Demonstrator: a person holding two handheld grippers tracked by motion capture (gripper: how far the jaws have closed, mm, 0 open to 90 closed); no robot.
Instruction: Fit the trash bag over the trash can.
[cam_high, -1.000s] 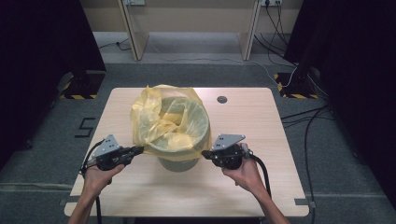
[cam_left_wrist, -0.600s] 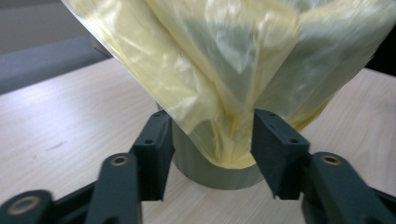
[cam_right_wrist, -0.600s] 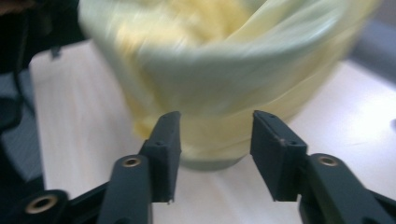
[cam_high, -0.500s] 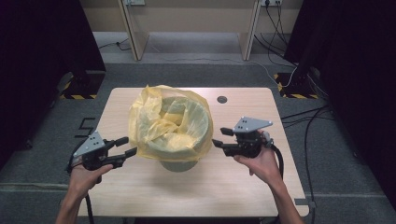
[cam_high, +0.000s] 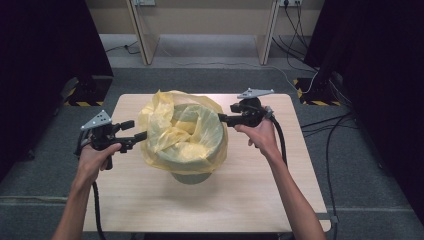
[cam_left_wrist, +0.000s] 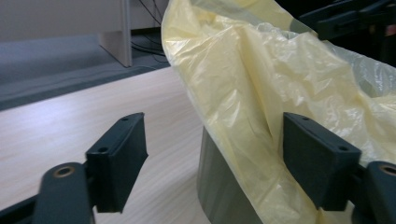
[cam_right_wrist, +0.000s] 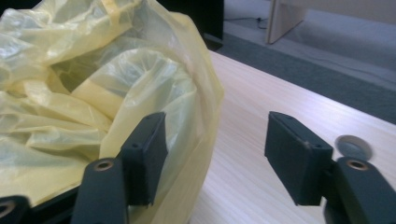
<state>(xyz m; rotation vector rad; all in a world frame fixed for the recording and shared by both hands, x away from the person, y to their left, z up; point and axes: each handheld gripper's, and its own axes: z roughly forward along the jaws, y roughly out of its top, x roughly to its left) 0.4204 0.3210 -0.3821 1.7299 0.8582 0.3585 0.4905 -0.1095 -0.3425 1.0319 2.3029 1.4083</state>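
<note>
Grey bin (cam_high: 190, 176) sits mid-table, yellow bag (cam_high: 182, 131) draped over its rim. Left gripper (cam_high: 140, 136), jaws spread, is at the bag's left edge; film lies right of its jaw gap. Farther back, right gripper (cam_high: 223, 118), also spread, is at the bag's right rim; film is to its left. Both are equally near.

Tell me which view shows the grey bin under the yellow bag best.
Left gripper view: the bin shows as a bare grey wall below the bag. The high view shows just its base under the bag's hem. In the right gripper view the bag covers it.
</note>
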